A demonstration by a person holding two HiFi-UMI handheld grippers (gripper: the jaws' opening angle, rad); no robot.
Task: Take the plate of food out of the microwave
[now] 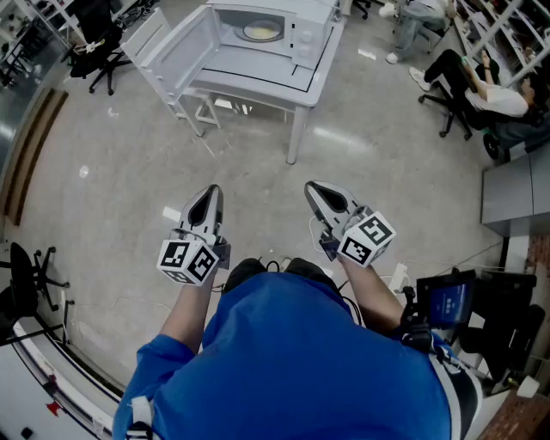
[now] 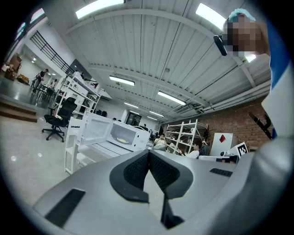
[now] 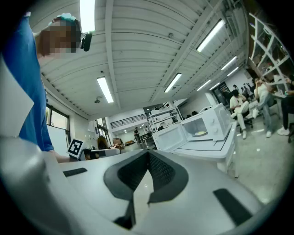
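Inside the white microwave [image 1: 311, 36], the plate of food [image 1: 261, 33] is sitting, and the door [image 1: 172, 47] is hanging wide open. The microwave is standing on a white counter [image 1: 258, 82], well apart from the person. The left gripper [image 1: 210, 192] and the right gripper [image 1: 314, 189] are both pinching shut on nothing, hanging side by side over the floor [image 1: 120, 172].

The hall is lit brightly and evenly by long ceiling strip lights [image 2: 98, 7], which are blown out to white bars in both gripper views. Soft glare patches are thrown on the polished floor [image 1: 335, 133]. Only faint shadow is cast under the desk [image 1: 258, 82], and the open microwave [image 1: 258, 30] is evenly lit inside. Straight lines are bent by wide-angle distortion, and the gripper views' corners are blacked out.
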